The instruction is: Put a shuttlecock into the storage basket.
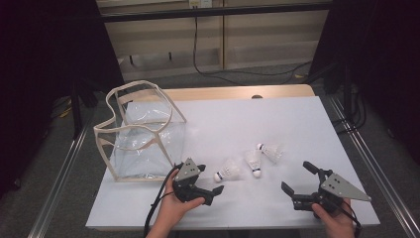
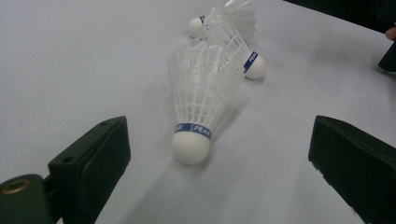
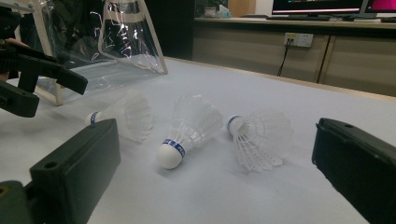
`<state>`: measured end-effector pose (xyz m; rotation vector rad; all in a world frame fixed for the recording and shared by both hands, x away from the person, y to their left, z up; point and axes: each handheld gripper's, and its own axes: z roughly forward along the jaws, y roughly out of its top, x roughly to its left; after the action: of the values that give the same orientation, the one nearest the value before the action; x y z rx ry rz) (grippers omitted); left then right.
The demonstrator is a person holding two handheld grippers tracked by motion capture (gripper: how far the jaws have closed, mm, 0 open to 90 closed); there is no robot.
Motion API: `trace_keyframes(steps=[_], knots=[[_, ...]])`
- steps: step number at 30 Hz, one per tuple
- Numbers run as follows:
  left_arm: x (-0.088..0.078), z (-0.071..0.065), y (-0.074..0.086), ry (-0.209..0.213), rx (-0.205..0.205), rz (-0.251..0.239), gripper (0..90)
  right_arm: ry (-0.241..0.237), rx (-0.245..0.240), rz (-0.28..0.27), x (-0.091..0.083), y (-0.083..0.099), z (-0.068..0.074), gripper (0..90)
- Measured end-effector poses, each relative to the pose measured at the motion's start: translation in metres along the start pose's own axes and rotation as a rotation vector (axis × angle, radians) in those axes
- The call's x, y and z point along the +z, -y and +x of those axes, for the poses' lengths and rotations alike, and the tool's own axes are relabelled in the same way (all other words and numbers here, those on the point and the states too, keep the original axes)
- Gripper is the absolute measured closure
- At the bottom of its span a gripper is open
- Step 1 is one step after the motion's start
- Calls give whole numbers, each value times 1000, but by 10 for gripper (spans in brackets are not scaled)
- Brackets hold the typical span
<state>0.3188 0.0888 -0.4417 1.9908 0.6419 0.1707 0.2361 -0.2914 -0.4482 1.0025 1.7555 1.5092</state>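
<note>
Bag first: a clear plastic bag with cream trim stands open at the white table's left edge. Right of the bag, the left gripper gapes, empty, beside the nearest of three white plastic shuttlecocks lying together on bare tabletop. The left gripper view reads "PEAK" on blue bands. Farthest from the bag, the right gripper is spread wide, hand low at the near edge.

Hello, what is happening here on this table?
A person holds a tool in each hand over a white table. Three shuttlecocks lie there, none gripped. The left tool is open, aimed at the nearest shuttlecock. The right tool is open too. A clear bag stands at the left.
</note>
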Motion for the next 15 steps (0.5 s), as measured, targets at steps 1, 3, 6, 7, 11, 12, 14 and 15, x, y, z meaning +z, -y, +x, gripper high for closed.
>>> trace_keyframes(steps=[1,3,6,7,11,12,14,15], knots=[[1,0,0,-1,4,4,58,0,-1,-1,0,0,0,9],[3,0,-1,1,5,10,58,0,0,0,0,0,0,9],[5,0,-2,-1,-3,8,61,-1,-1,-1,0,0,0,9],[6,0,-2,-3,-2,13,61,-1,-1,-1,0,0,0,9],[9,1,-3,-2,-18,16,71,0,0,1,0,0,0,9],[10,1,-3,-2,-15,21,71,0,0,1,0,0,0,9],[11,1,-4,-9,-17,34,79,-1,1,2,0,0,0,9],[11,2,-4,-7,-18,35,79,0,1,0,0,0,0,9]])
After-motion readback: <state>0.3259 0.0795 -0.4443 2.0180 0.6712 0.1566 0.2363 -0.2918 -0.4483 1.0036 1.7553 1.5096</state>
